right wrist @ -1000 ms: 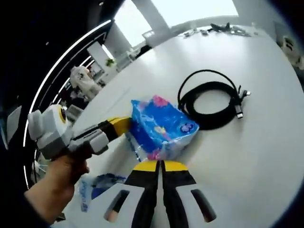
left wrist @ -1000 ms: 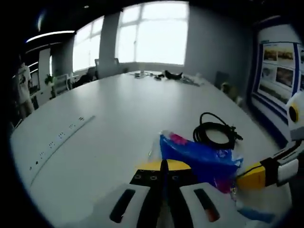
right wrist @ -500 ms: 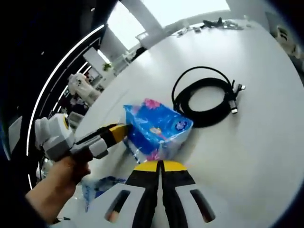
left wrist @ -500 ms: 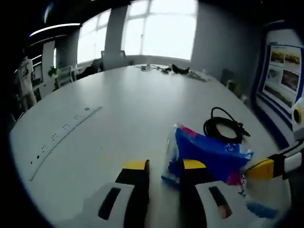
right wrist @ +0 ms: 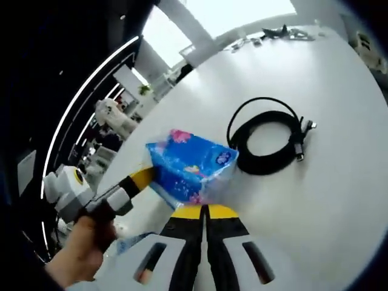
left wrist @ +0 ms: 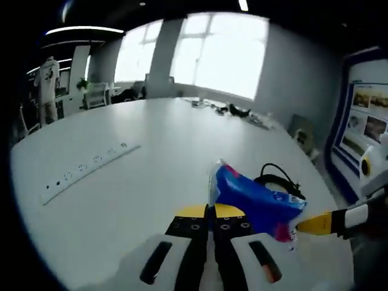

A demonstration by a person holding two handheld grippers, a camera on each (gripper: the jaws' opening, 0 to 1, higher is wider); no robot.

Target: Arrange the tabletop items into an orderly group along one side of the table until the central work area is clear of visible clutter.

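Note:
A blue tissue pack hangs tilted just above the white table, between my two grippers. My left gripper is shut on the pack's near left edge; in the right gripper view it reaches in from the left, held by a hand. The right gripper is shut at the pack's opposite corner, pinching its wrapper, and its yellow tip shows in the left gripper view. A coiled black cable lies on the table just beyond the pack.
A power strip is set into the tabletop on the left. Small clutter lies at the table's far end. Another blue packet lies near the hand. A person stands far off on the left.
My left gripper opened around the pack's edge, then shut on it. The pack has come up off the table and tilted. The right gripper stayed shut.

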